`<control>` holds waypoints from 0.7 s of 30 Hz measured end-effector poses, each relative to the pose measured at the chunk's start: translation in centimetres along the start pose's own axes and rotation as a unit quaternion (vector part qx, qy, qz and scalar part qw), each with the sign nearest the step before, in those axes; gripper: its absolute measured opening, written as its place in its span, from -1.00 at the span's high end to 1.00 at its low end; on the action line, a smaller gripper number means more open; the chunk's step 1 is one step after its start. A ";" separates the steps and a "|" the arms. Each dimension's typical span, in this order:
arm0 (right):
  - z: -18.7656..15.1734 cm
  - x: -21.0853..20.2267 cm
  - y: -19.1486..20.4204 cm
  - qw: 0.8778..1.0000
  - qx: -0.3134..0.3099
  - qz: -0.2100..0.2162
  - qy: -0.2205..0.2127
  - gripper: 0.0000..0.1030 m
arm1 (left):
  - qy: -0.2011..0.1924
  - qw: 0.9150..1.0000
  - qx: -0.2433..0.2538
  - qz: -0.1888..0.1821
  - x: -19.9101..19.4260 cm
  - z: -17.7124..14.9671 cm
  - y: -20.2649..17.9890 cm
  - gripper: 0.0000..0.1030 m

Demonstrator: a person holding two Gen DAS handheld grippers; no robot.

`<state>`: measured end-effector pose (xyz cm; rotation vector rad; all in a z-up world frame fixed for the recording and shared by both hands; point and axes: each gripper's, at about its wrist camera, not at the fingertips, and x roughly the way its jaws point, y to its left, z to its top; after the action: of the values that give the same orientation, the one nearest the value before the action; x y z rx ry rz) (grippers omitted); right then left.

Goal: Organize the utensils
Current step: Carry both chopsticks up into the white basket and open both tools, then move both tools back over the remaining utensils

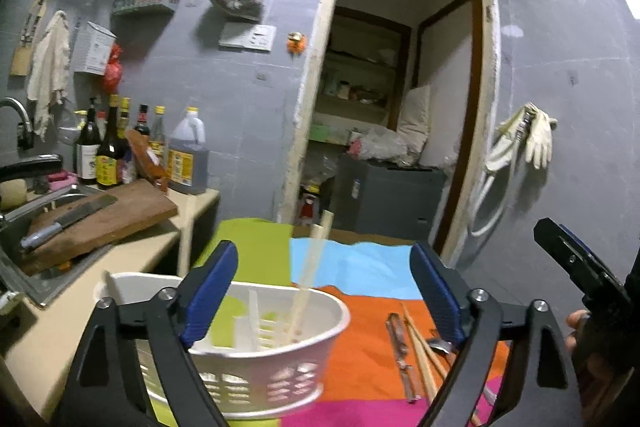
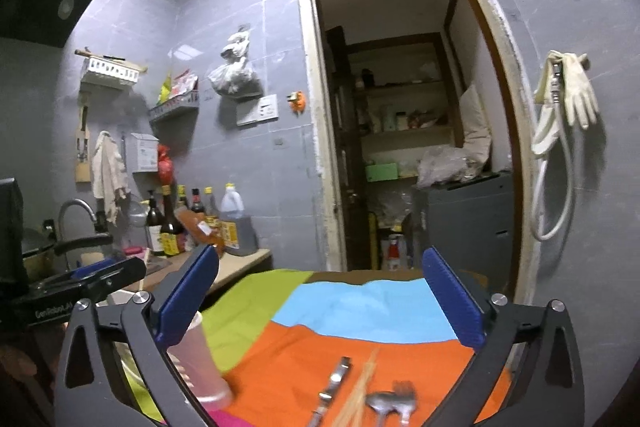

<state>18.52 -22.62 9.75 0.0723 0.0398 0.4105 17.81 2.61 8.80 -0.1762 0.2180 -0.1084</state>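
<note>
A white slotted utensil basket [image 1: 276, 359] stands on a multicoloured cloth [image 1: 360, 267], with pale chopsticks [image 1: 308, 279] leaning upright in it. My left gripper [image 1: 324, 291] is open and empty, just above the basket's right side. On the orange patch to its right lie a metal utensil [image 1: 400, 351] and wooden chopsticks [image 1: 424, 359]. My right gripper [image 2: 320, 299] is open and empty above the cloth [image 2: 360, 303]. Below it lie a metal utensil [image 2: 334, 383], wooden chopsticks [image 2: 360, 391], a spoon [image 2: 380, 405] and a fork [image 2: 404, 399]. The basket's edge [image 2: 200, 367] shows blurred at left.
A counter at left holds a wooden cutting board [image 1: 104, 215] with a cleaver [image 1: 68, 219], a sink [image 1: 24, 227] and several sauce bottles [image 1: 120, 147]. An open doorway [image 1: 392, 107] to a storeroom is straight ahead. Gloves and a hose [image 1: 524, 143] hang on the right wall.
</note>
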 end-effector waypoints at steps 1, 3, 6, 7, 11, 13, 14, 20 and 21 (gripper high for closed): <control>0.0 -0.2 -0.4 1.000 -0.002 -0.004 0.004 -1.00 | 0.003 1.000 0.002 -0.004 0.1 -0.1 -0.4 -0.72; -0.2 -0.6 -1.2 1.000 -0.006 -0.011 0.008 -1.00 | 0.011 1.000 0.009 -0.016 0.4 -0.5 -1.5 -0.76; -0.5 -1.2 -2.3 1.000 -0.011 -0.025 0.016 -1.00 | 0.023 0.999 0.027 -0.027 1.0 -1.3 -3.2 -0.78; -0.6 -1.4 -2.8 0.999 -0.009 -0.030 0.020 -1.00 | 0.029 0.998 0.035 -0.031 1.3 -1.6 -3.9 -0.78; -1.4 -2.0 -4.5 0.998 -0.005 -0.051 0.037 -1.00 | 0.051 0.996 0.052 -0.041 2.3 -2.8 -5.7 -0.78; -1.8 -2.1 -5.3 0.997 -0.004 -0.060 0.050 -1.00 | 0.059 0.996 0.057 -0.044 2.6 -3.4 -6.4 -0.78; -2.0 -2.0 -5.6 0.996 -0.002 -0.062 0.056 -1.00 | 0.065 0.995 0.061 -0.044 2.9 -3.7 -6.7 -0.78; -3.5 -1.1 -7.2 0.990 -0.005 -0.096 0.108 -1.00 | 0.112 0.990 0.083 -0.035 5.0 -5.5 -8.2 -0.78; -3.8 -0.7 -7.5 0.988 -0.005 -0.101 0.121 -1.00 | 0.121 0.988 0.086 -0.033 5.3 -5.9 -8.3 -0.78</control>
<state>20.64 -29.50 5.37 0.0079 0.2822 0.2148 20.89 -7.18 3.62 0.0023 0.4430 -0.2145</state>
